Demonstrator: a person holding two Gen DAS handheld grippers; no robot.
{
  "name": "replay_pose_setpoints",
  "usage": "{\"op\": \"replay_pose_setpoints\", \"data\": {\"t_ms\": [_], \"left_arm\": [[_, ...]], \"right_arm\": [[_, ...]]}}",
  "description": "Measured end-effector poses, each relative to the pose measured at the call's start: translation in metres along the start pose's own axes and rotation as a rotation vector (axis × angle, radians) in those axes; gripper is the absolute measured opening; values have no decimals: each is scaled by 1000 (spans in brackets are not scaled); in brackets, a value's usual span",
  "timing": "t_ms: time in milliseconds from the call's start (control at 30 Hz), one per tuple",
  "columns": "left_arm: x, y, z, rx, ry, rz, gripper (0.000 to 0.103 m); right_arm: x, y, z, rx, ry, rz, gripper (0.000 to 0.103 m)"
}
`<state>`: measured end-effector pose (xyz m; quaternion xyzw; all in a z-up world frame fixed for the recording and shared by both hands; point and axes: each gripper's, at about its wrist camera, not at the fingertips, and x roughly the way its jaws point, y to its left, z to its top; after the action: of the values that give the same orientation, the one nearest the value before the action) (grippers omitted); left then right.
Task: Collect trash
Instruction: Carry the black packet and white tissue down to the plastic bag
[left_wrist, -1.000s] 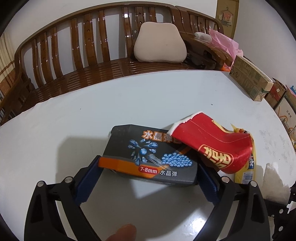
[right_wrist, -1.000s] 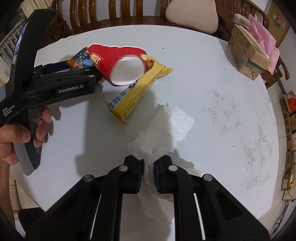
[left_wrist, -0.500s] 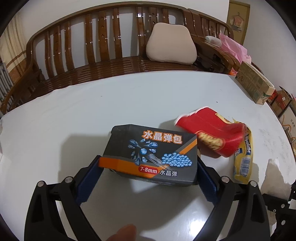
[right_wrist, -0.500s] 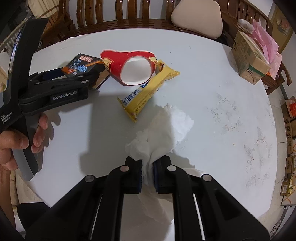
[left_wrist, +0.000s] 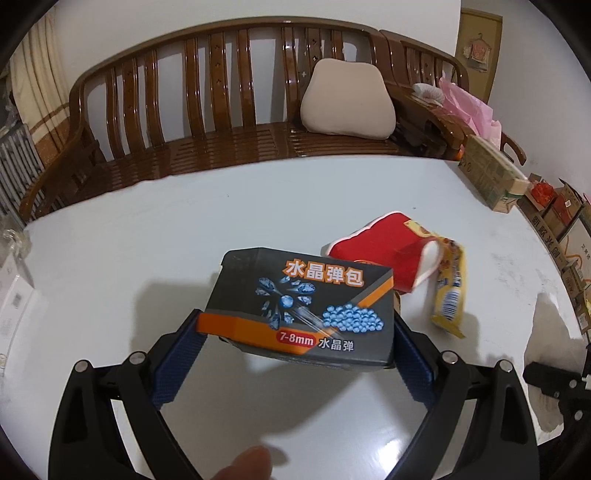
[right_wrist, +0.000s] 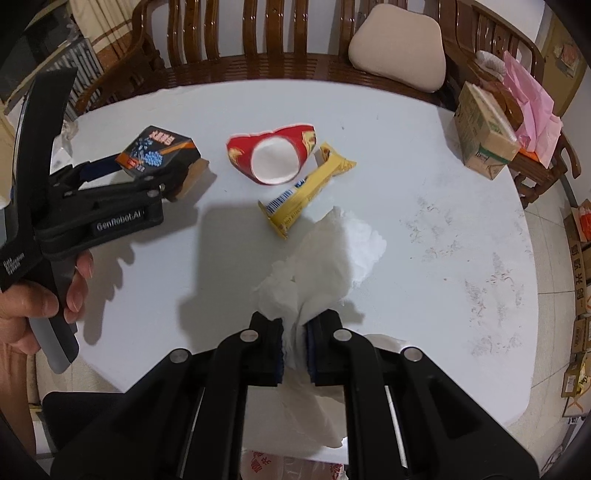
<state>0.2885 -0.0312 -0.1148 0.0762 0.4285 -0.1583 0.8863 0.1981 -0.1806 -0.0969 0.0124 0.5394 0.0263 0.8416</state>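
My left gripper (left_wrist: 295, 343) is shut on a dark grey and orange cardboard box (left_wrist: 303, 302) and holds it above the white table (left_wrist: 147, 221). The box (right_wrist: 157, 151) and the left gripper (right_wrist: 147, 173) also show in the right wrist view. My right gripper (right_wrist: 294, 347) is shut on a crumpled white tissue (right_wrist: 328, 258), held above the table's near edge. A crushed red paper cup (right_wrist: 273, 155) and a yellow snack wrapper (right_wrist: 306, 188) lie on the table (right_wrist: 443, 229), to the right of the box. The cup (left_wrist: 384, 251) and wrapper (left_wrist: 450, 291) show in the left wrist view.
A wooden bench (left_wrist: 221, 110) with a beige cushion (left_wrist: 347, 99) stands behind the table. A cardboard carton (right_wrist: 484, 144) sits at the table's far right edge beside pink paper (right_wrist: 532, 96). Boxes (right_wrist: 580, 295) lie on the floor to the right.
My left gripper has lifted the box up and away to the left of the red cup, which tipped and settled on the table. My right gripper keeps holding the tissue, slightly higher.
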Motion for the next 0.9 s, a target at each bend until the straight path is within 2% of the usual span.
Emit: {"op": "replay_pose_setpoints", "data": {"t_ms": [233, 500, 700, 900], "left_arm": [[-45, -8, -3, -12, -24, 11, 91], [-102, -35, -13, 15, -59, 35, 91], [-143, -52, -18, -3, -94, 39, 91], [-181, -67, -40, -16, -122, 33, 91]], "right_arm": [[-40, 3, -3, -15, -53, 23, 9], [-94, 1, -16, -36, -122, 49, 9], [-130, -6, -28, -53, -164, 60, 9], [-162, -16, -53, -68, -200, 78, 9]]}}
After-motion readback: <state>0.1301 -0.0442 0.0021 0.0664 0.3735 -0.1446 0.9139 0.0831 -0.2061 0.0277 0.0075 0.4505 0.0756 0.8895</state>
